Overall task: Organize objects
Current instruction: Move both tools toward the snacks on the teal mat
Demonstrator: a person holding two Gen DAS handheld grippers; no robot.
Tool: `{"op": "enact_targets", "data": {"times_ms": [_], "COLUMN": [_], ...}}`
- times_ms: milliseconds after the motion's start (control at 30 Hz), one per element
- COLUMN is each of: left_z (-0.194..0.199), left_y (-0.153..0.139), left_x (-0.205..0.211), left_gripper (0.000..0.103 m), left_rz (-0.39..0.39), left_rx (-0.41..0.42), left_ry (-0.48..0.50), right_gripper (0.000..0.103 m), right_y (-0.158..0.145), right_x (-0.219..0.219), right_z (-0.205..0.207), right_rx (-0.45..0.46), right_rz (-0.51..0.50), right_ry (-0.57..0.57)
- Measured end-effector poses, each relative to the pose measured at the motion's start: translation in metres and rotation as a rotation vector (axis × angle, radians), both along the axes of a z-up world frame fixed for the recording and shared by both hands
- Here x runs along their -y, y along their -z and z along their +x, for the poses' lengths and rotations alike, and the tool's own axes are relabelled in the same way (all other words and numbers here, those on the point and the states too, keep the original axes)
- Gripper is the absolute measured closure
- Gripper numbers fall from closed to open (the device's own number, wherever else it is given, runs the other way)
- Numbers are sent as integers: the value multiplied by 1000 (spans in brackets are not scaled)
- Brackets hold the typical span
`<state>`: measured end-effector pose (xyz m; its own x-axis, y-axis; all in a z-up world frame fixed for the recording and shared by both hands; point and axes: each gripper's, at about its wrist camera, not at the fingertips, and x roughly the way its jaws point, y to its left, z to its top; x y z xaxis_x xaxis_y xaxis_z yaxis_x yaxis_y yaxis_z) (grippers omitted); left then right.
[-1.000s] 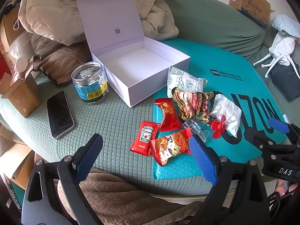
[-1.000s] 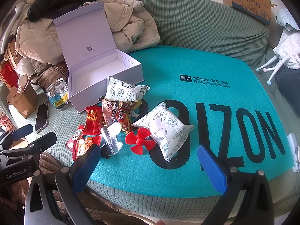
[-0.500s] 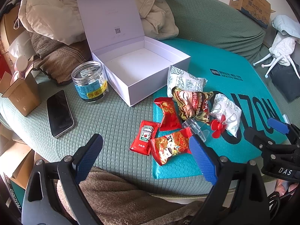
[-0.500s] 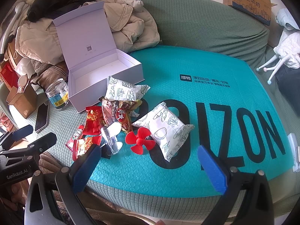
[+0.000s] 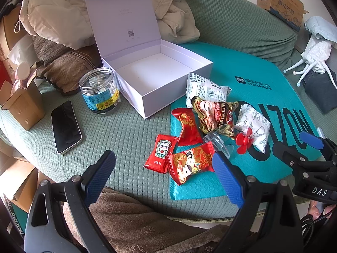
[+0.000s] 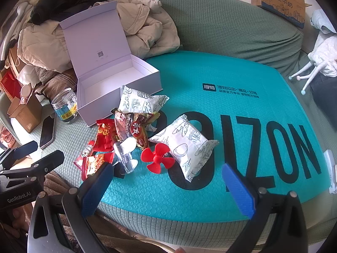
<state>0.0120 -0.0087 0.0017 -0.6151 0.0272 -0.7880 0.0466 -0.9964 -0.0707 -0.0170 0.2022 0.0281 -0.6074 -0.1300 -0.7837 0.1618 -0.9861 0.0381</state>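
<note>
Nothing moved since earlier frames; both grippers stay put, layout unchanged.

Left gripper (image 5: 163, 176): jaws spread wide, empty, hovering low over sofa (image 5: 126, 130) edge. Phone (image 5: 65, 126) at 9 o'clock. Jar (image 5: 99, 90) at 10 o'clock, just beside box (image 5: 155, 78); box lid up. Ketchup packet (image 5: 161, 152) and red snack (image 5: 192, 164) touching, just ahead of fingertips.

Right gripper (image 6: 166, 186): jaws spread wide, empty. Clear hook (image 6: 125, 154) at 11 o'clock; fan (image 6: 158, 157) at 12, touching white pack (image 6: 187, 145) on mat (image 6: 242, 105).
</note>
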Motion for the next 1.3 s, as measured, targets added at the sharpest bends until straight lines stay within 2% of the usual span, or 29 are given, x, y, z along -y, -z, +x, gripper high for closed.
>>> {"op": "enact_targets", "data": {"times_ms": [567,1067,1300], "left_z": [2,6,-2], "left_y": [9,38,51], "left_x": [-2,-8,-22], "left_gripper": [10,10,10], "left_rz": [24,151,162], "left_rx": [24,100,137], "left_ry": [-9,4,19], "right_gripper": [0,0,0], "right_y": [4,31,46], "right_x": [-2,-4,-16], "right_z": [1,6,-3], "right_rx": [12,66,80], "right_rz": [-9,-11,4], "right_ry": [-14,-65,-58]}}
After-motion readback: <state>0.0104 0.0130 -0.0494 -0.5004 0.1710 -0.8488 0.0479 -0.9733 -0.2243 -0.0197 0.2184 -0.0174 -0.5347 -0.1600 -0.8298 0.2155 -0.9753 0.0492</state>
